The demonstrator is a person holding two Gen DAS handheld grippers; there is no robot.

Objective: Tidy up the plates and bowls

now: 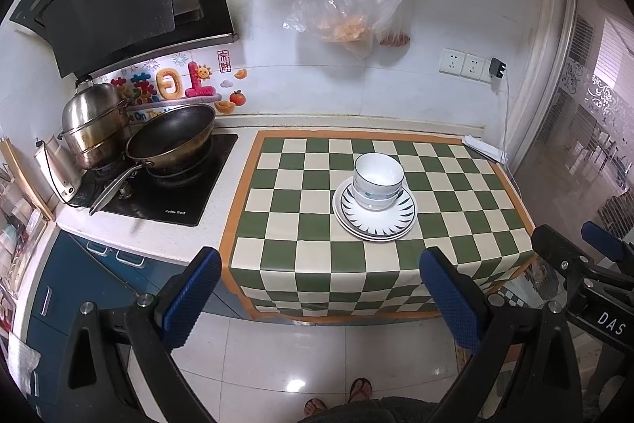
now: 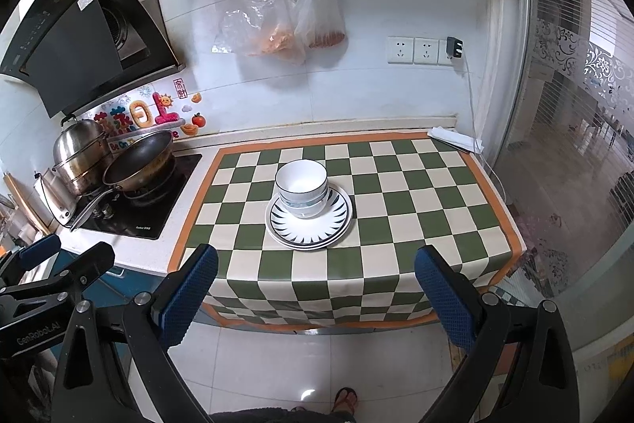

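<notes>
Stacked white bowls [image 1: 378, 181] with dark rims sit nested on stacked white plates [image 1: 374, 221] with a dark ray pattern, in the middle of the green-and-cream checked cloth [image 1: 301, 224]. The same bowls [image 2: 302, 187] and plates [image 2: 309, 224] show in the right wrist view. My left gripper [image 1: 320, 278] is open and empty, held back from the counter's front edge over the floor. My right gripper [image 2: 316, 276] is open and empty too, beside the left one. The right gripper also shows at the right edge of the left wrist view [image 1: 570, 248].
A wok [image 1: 170, 141] and a steel steamer pot [image 1: 95, 123] stand on the black stove [image 1: 166, 197] to the left. Plastic bags [image 1: 348, 6] hang on the wall. A white power strip [image 1: 481, 147] lies at the back right corner. Glass door at right.
</notes>
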